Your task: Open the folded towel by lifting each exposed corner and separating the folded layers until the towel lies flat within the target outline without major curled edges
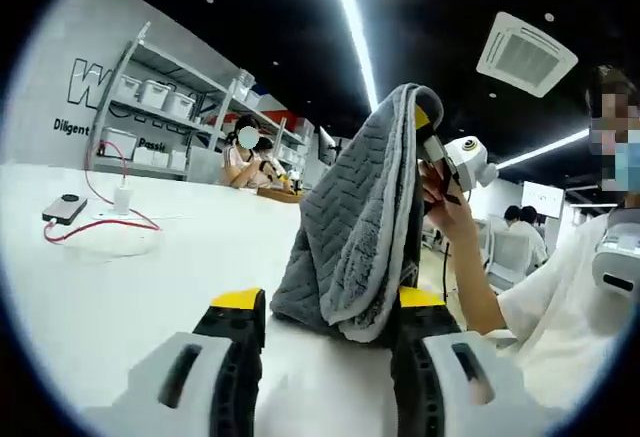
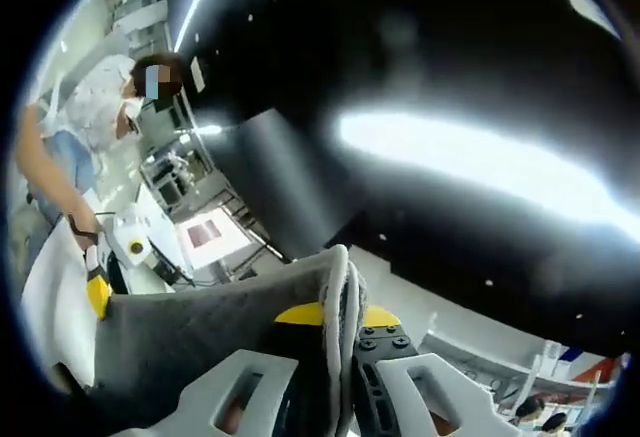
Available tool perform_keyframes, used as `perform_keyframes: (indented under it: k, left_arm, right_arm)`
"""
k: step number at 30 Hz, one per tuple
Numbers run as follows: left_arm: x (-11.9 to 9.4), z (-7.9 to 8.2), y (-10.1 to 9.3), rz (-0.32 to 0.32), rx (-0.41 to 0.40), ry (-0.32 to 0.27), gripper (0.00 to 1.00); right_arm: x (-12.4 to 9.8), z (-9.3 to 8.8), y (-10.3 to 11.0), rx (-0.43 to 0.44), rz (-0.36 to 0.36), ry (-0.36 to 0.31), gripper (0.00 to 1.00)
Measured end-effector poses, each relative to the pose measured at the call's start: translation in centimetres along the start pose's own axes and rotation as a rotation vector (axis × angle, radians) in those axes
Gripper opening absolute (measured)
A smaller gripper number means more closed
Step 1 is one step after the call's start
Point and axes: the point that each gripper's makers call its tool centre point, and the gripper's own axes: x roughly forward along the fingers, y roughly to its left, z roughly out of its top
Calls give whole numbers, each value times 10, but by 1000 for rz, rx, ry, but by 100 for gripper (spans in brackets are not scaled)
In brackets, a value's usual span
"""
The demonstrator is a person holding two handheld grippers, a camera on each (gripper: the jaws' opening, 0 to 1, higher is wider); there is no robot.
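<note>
A grey quilted towel (image 1: 350, 227) hangs in a tall drape, its lower end resting on the white table (image 1: 150, 287). My left gripper (image 1: 330, 302) stands open low over the table, and the towel's bottom sits between its yellow-tipped fingers (image 1: 238, 299). The right gripper (image 1: 425, 132) holds the towel's top edge up high, with a hand behind it. In the right gripper view the right gripper (image 2: 340, 315) is shut on the towel's edge (image 2: 338, 277), and the cloth (image 2: 190, 342) stretches left to the left gripper's yellow finger (image 2: 97, 292).
A black device (image 1: 63, 209) with a red cable and a white charger (image 1: 123, 197) lie at the table's left. Shelves with white bins (image 1: 160, 97) line the wall. A seated person (image 1: 245, 162) is at the far end; the operator's arm (image 1: 480, 287) is at the right.
</note>
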Motion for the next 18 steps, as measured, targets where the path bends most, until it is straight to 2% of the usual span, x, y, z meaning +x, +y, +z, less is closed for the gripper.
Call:
perform_keyframes:
  k: [3, 4, 5, 6, 8, 12, 14, 17, 18]
  left_arm:
    - [8, -7, -9, -46, 25, 28, 30]
    - [8, -11, -12, -69, 45, 61, 21]
    - [9, -12, -14, -82, 67, 63, 10]
    - [10, -10, -15, -90, 107, 54, 5]
    - [11, -4, -10, -61, 157, 33, 4]
    - [12, 3, -6, -31, 165, 42, 4]
    - [10, 14, 0, 7, 220, 24, 4]
    - [7, 23, 4, 37, 245, 8, 4]
    - [3, 32, 7, 62, 277, -18, 3]
  right_arm:
    - [-3, -2, -1, -9, -2, 10, 0]
    - [-5, -2, -2, -10, -2, 14, 0]
    - [-6, -3, -2, -8, -3, 19, 0]
    - [-9, -4, -4, -1, -6, 24, 0]
    - [-13, -4, -9, 16, -17, 29, 0]
    - [-21, -6, -15, 28, -29, 42, 0]
    - [-25, -7, -18, 21, -37, 51, 0]
    - [-29, -7, -21, 22, -43, 54, 0]
    - [-31, -7, -24, 29, -48, 55, 0]
